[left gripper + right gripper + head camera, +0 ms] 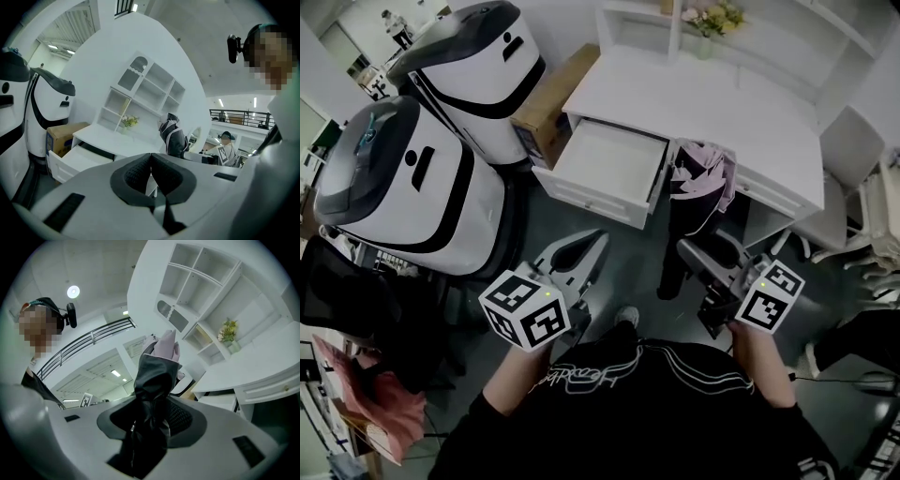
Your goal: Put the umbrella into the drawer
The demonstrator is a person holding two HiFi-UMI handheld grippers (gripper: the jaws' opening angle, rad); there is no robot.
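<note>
Person [628,412] in a black fabric top w/ white outline lettering holds two grey moulded-plastic grippers, each w/ a black-and-white marker cube [525,307] at its rear.

Right gripper [694,251] is clamped on a folded umbrella [698,183] of black & pale pink fabric. In the right gripper view the crumpled, slightly glossy black cloth fills the gap btwn the ribbed dark pads, & the pink-edged bundle sticks out past the jaw tips. In the head view the umbrella is held in the air in front of the desk, just right of the open drawer & not in it.

Left gripper [598,239] is closed w/ nothing in it. In the left gripper view its two dark textured pads meet in a thin seam. It sits beside the right one, apart from the drawer.

White-painted desk [712,103] has a smooth flat top & a boxy shelf unit [201,277] w/ square cubbies. Its shallow rectangular white drawer [605,155] is pulled out at the desk's left end. Small vase of yellow & pink flowers [710,21] stands at the back of the desk top. Brown cardboard box [551,101] lies just left of the desk. Two large rounded white machines [422,183] w/ black bands stand further left on the dark floor [628,272].
</note>
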